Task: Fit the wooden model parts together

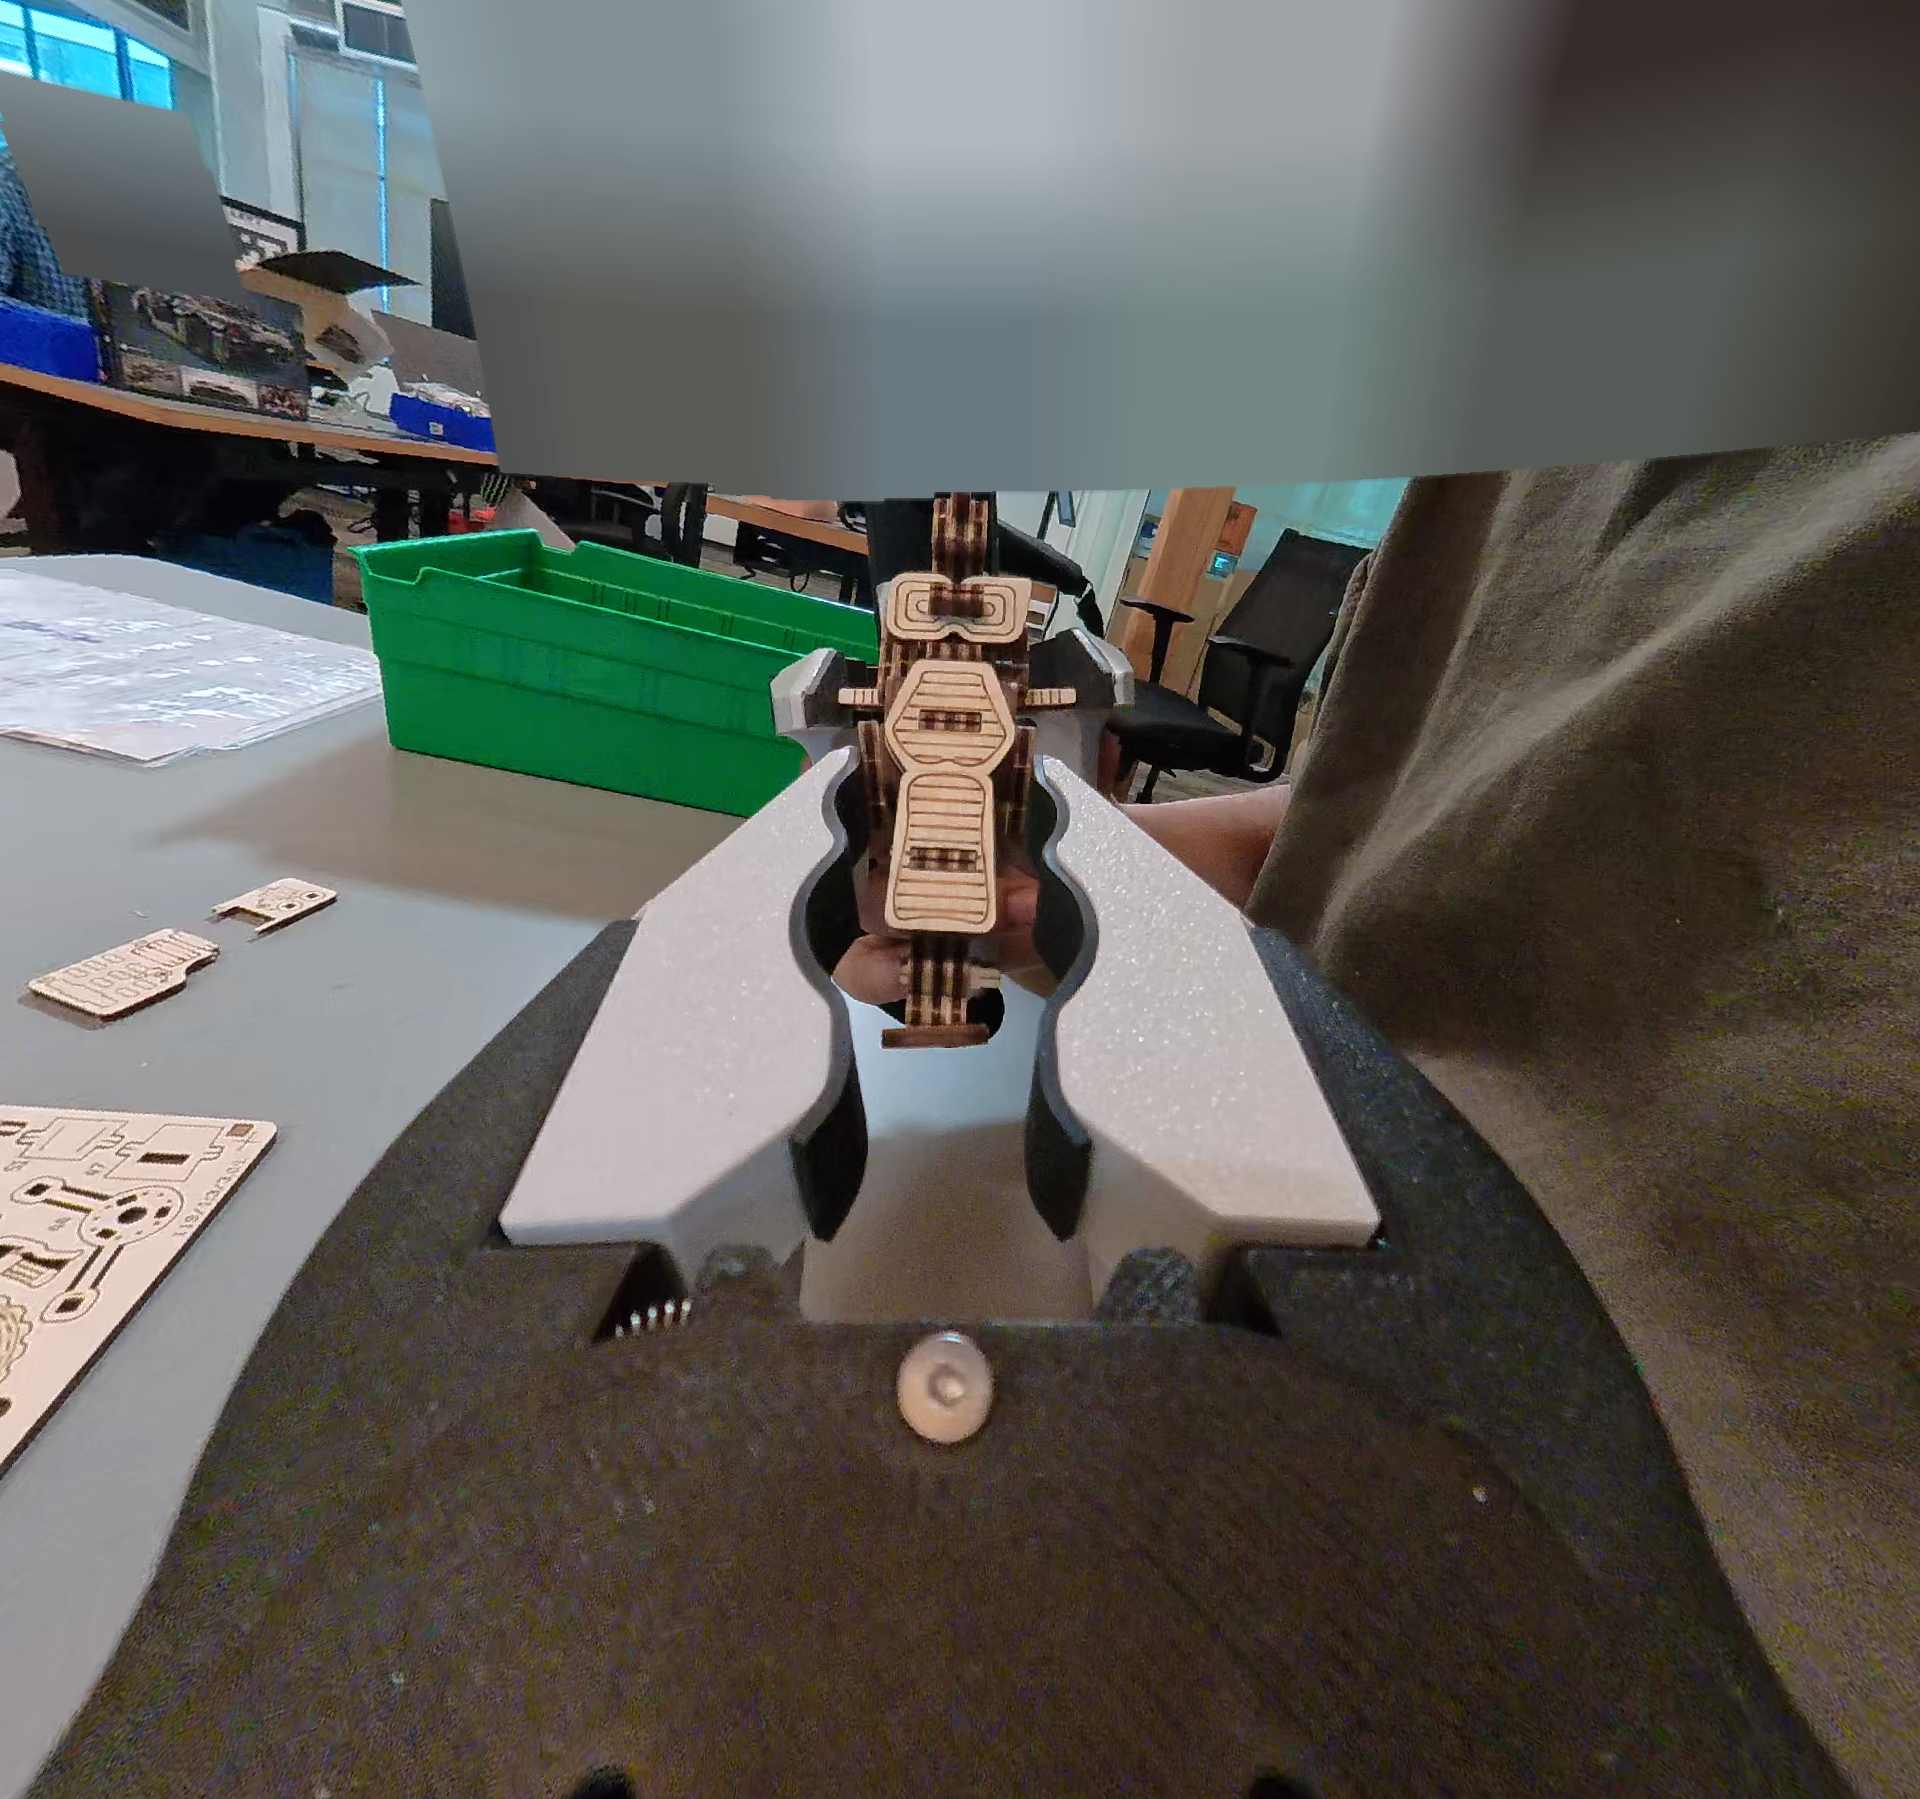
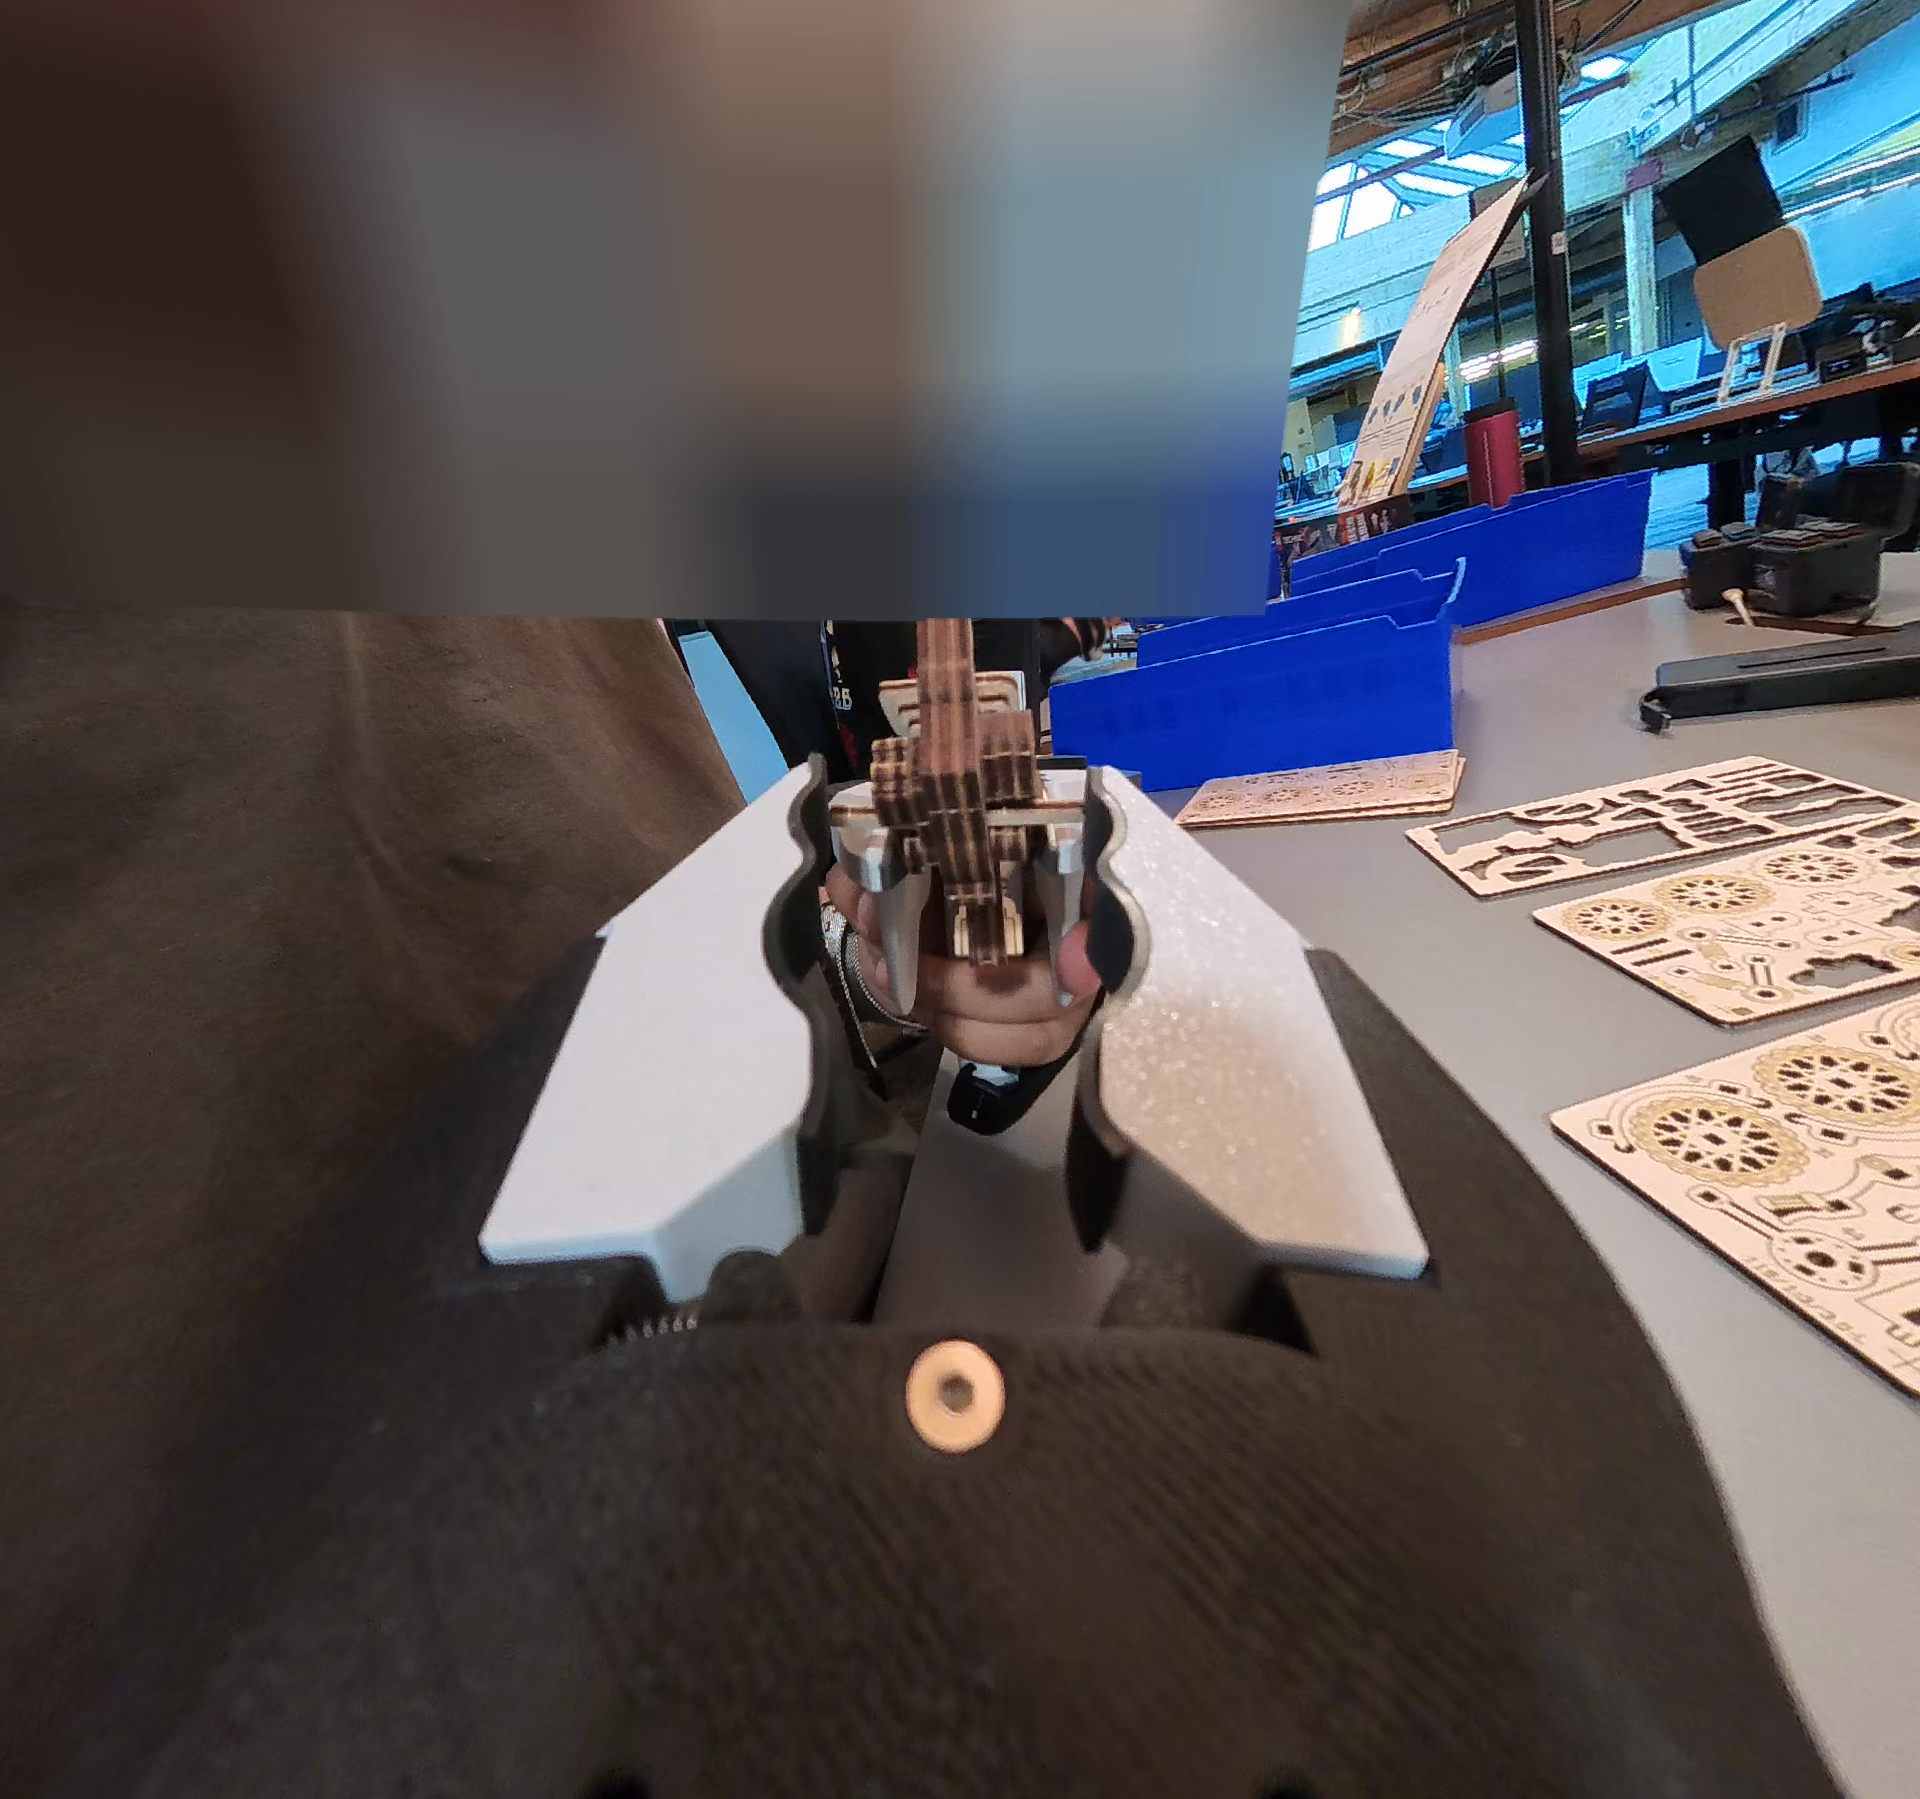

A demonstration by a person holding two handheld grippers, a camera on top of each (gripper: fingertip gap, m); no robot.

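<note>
A small wooden model [image 1: 940, 804] of layered laser-cut pieces is held in the air between both grippers, in front of a person in a brown shirt [image 1: 1558, 814]. My left gripper [image 1: 945, 783] is shut on the sides of its body; a flat engraved piece faces the camera. My right gripper [image 2: 956, 799] comes from the opposite side and is shut on the ends of the model's [image 2: 951, 793] thin crossbar. Each gripper shows behind the model in the other's view: the right gripper's fingers [image 1: 805, 705] and the left gripper's fingers [image 2: 894, 908]. The model's top is hidden by a blur patch.
On the grey table [image 1: 364, 866] lie two loose wooden parts [image 1: 275, 902] [image 1: 125, 975], a cut sheet [image 1: 104, 1230], a plastic-covered paper [image 1: 156, 669] and a green bin [image 1: 582, 669]. On the right lie several part sheets [image 2: 1745, 928], blue bins [image 2: 1299, 700] and a black case [image 2: 1808, 554]. Both grippers' tips are close together, under 4 cm apart.
</note>
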